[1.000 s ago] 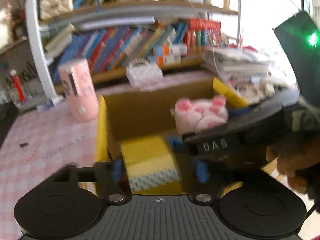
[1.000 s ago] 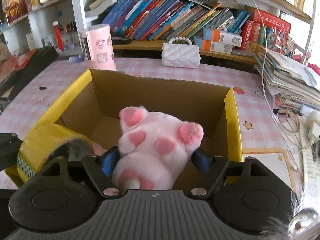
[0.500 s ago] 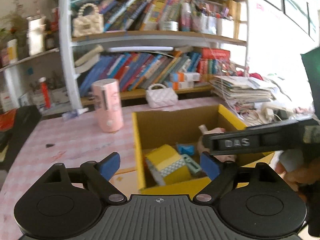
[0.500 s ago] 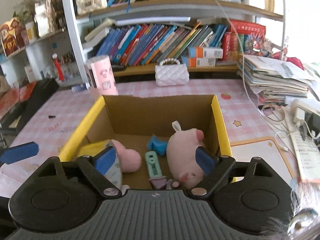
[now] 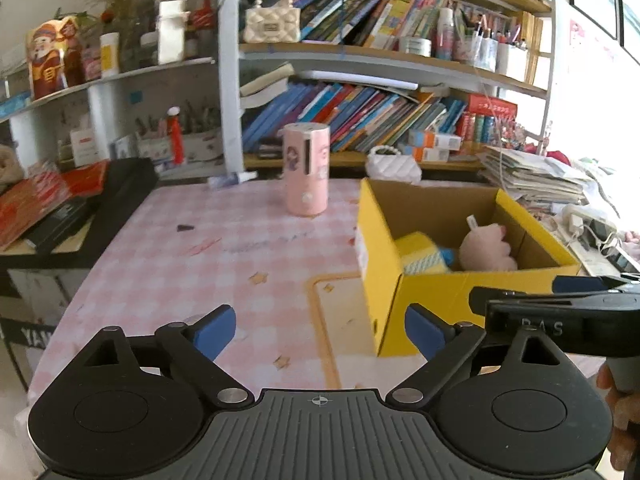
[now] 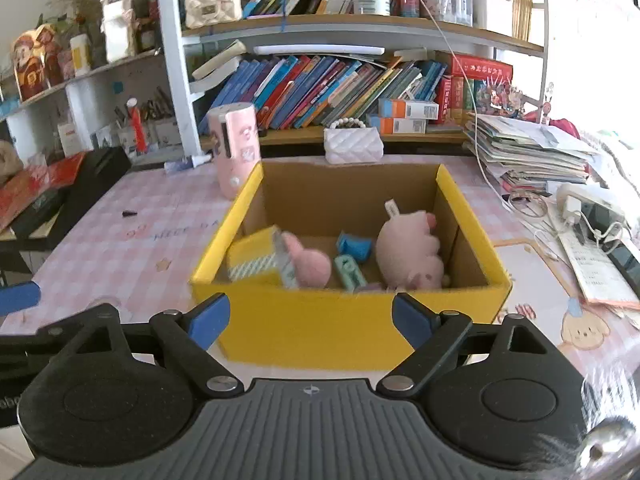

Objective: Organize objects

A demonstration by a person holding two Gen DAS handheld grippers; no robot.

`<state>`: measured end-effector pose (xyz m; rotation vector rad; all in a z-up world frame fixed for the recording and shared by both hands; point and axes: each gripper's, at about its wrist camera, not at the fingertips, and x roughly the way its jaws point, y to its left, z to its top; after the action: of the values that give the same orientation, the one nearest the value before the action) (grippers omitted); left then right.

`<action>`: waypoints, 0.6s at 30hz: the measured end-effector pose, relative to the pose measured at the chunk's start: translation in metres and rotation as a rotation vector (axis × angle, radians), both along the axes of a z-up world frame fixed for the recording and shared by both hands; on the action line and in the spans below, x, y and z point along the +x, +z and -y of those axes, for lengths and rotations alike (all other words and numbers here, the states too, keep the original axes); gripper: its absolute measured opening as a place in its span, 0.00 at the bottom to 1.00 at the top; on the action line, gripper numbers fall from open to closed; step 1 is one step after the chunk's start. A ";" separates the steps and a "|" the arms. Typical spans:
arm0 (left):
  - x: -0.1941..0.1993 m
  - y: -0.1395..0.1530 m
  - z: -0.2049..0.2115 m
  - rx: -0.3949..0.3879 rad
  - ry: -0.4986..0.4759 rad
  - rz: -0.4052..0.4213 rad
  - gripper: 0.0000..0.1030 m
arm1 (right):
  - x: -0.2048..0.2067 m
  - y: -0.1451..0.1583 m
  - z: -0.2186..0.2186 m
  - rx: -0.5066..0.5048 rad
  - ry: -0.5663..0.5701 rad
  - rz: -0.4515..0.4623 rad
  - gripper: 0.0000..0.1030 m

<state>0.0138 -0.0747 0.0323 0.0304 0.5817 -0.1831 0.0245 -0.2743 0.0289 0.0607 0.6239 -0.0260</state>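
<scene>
A yellow cardboard box [image 6: 344, 320] stands on the pink checked table [image 5: 192, 256]; it also shows in the left wrist view [image 5: 440, 300]. Inside lie a pink plush pig [image 6: 408, 256], a yellow tape roll [image 6: 256, 260], a smaller pink soft toy [image 6: 312, 264], a green item [image 6: 350, 272] and a blue item [image 6: 354, 246]. The pig [image 5: 484, 248] and tape roll [image 5: 420, 254] also show in the left wrist view. My left gripper [image 5: 320, 330] is open and empty, left of the box. My right gripper [image 6: 310, 322] is open and empty, in front of the box.
A pink cylinder holder [image 5: 306, 172] stands behind the box on the table. A white quilted handbag [image 6: 352, 146] sits at the bookshelf base. Stacked papers [image 6: 528, 156] and a charger with cables [image 6: 576, 208] lie to the right. A black case [image 5: 100, 200] is at left.
Both grippers let go of their loads, the tape roll and the plush pig, into the box. Both have since pulled back and up, away from the box, with jaws open.
</scene>
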 end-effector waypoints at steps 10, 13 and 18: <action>-0.030 -0.007 -0.023 0.032 0.024 -0.009 0.96 | -0.039 -0.008 -0.034 -0.026 -0.065 -0.018 0.94; -0.036 -0.012 -0.027 0.041 0.031 -0.016 0.96 | -0.048 -0.013 -0.040 -0.041 -0.076 -0.021 0.96; -0.043 -0.019 -0.030 0.065 0.035 -0.033 0.96 | -0.059 -0.019 -0.046 -0.068 -0.086 -0.023 1.00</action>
<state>-0.0289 -0.0445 0.0136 0.0803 0.6207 -0.1309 -0.0348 -0.2287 0.0097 0.0216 0.6422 -0.1316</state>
